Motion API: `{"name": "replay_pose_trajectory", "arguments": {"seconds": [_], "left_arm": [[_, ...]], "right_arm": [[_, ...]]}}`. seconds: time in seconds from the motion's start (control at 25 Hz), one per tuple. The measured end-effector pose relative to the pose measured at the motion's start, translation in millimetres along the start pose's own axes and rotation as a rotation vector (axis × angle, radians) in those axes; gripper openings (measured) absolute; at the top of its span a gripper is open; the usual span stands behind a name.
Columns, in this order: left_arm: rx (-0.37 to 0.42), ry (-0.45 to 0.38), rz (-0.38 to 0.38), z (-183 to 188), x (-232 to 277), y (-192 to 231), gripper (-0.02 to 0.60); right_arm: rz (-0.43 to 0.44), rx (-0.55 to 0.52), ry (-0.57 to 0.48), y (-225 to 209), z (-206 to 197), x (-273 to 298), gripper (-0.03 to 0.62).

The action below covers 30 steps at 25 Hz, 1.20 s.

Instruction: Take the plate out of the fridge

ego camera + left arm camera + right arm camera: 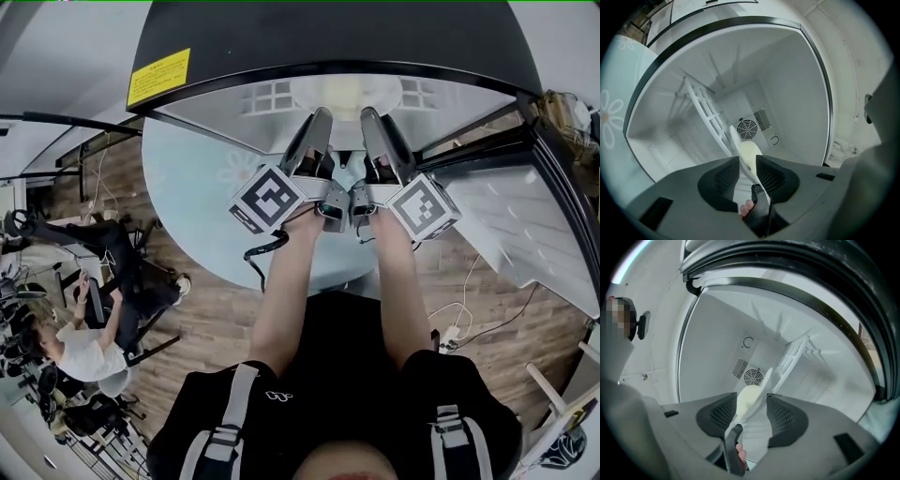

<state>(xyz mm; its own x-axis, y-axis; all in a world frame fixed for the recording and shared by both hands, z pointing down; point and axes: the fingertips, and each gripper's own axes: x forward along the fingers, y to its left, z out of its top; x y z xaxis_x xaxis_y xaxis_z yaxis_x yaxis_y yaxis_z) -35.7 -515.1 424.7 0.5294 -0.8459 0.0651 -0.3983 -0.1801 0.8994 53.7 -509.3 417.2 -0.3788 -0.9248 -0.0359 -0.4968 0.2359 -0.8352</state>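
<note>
Fridge point(787, 93) interior, white, door open: the plate point(345, 94) is sitting inside, near the front. The left claw point(747, 161) is standing open, with the plate's rim lying between its pads. The right claw point(752, 399) is gaping wider, straddling the same rim without clamping it.

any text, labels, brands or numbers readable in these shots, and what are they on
Nothing can be read as words.
Yellow label on the fridge top: dark print, too small to read.
Marker cubes: black-and-white square patterns, no words.
White emblem on the black shirt: too small to read.
Gripper views: no text.
</note>
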Motion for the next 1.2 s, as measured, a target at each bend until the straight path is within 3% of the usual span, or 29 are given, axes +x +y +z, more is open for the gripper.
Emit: {"name": "replay_pose_trajectory", "arguments": {"seconds": [0.08, 0.28, 0.56, 1.2], "left_arm": [[0.006, -0.001, 0.002, 2, 2, 1, 0.100], [0.015, -0.014, 0.000, 6, 6, -1, 0.100], [0.044, 0.001, 0.062, 6, 11, 4, 0.077], [0.095, -0.020, 0.083, -5, -16, -6, 0.084]], "right_arm": [[-0.003, 0.002, 0.008, -2, 0, 3, 0.191], [-0.011, 0.006, 0.028, -6, 0, 4, 0.119], [0.010, 0.024, 0.046, -3, 0, 9, 0.085], [-0.015, -0.011, 0.055, 10, -1, -12, 0.078]]}}
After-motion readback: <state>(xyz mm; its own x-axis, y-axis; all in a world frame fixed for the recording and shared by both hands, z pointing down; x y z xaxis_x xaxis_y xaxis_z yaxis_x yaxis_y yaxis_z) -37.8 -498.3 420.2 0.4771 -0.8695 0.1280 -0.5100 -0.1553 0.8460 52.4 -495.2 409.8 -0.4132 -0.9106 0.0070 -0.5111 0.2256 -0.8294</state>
